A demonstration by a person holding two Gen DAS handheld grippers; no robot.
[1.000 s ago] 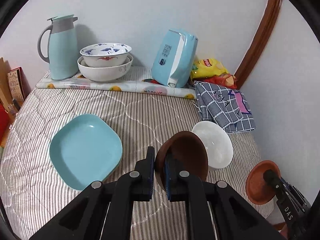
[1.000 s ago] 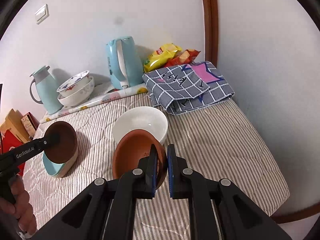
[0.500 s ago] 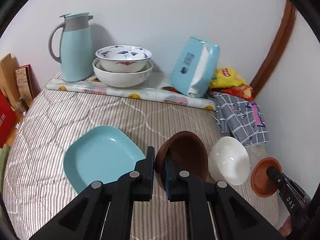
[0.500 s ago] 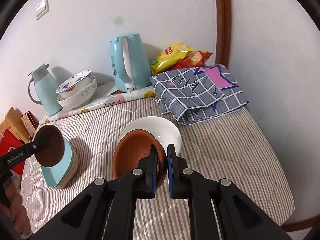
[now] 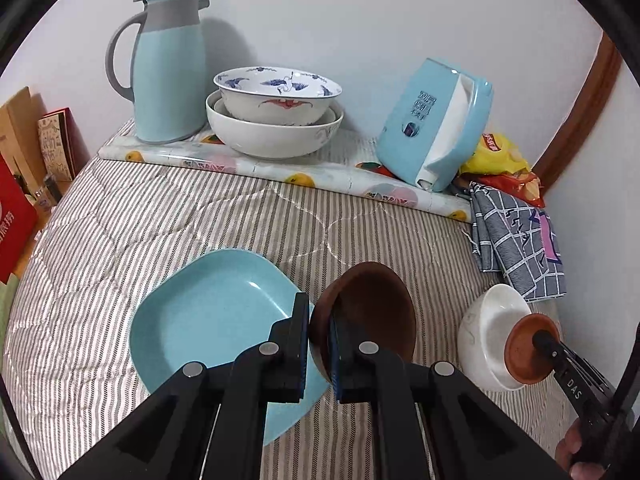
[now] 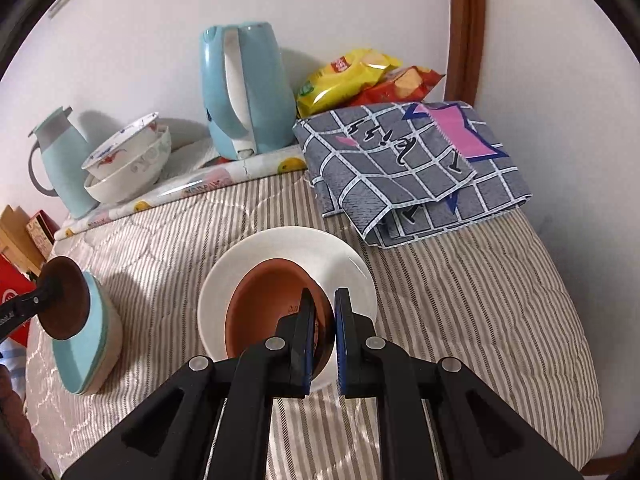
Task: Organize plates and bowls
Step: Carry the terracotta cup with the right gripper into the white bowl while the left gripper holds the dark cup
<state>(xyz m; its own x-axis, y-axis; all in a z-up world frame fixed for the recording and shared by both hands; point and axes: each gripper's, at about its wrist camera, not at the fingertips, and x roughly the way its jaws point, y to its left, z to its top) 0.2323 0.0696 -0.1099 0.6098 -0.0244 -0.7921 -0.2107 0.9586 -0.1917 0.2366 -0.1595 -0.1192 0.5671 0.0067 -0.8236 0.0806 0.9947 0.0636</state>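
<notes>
Dark brown bowl: your left gripper pinches its rim tight. You hold it tipped up on its side, right by the edge of the blue plate.
Orange-brown bowl: your right gripper is clamped on its rim. You hold it tilted inside the white bowl. I cannot tell if the two bowls touch.
Blue plate: it lies on the striped quilt, on top of a small stack, as the right camera shows from the side.
White bowl: it sits on the quilt, near the checked cloth.
Big bowls: a painted bowl with blue birds sits inside a bigger white one at the back, by the wall.
Blue jug: it stands upright just left of the big bowls.
Blue kettle: it stands on the fruit-print mat, right of the big bowls.
Snack bags: yellow and red, they lie behind the checked cloth in the corner.
Your hand: a bit of it shows behind the right gripper.
</notes>
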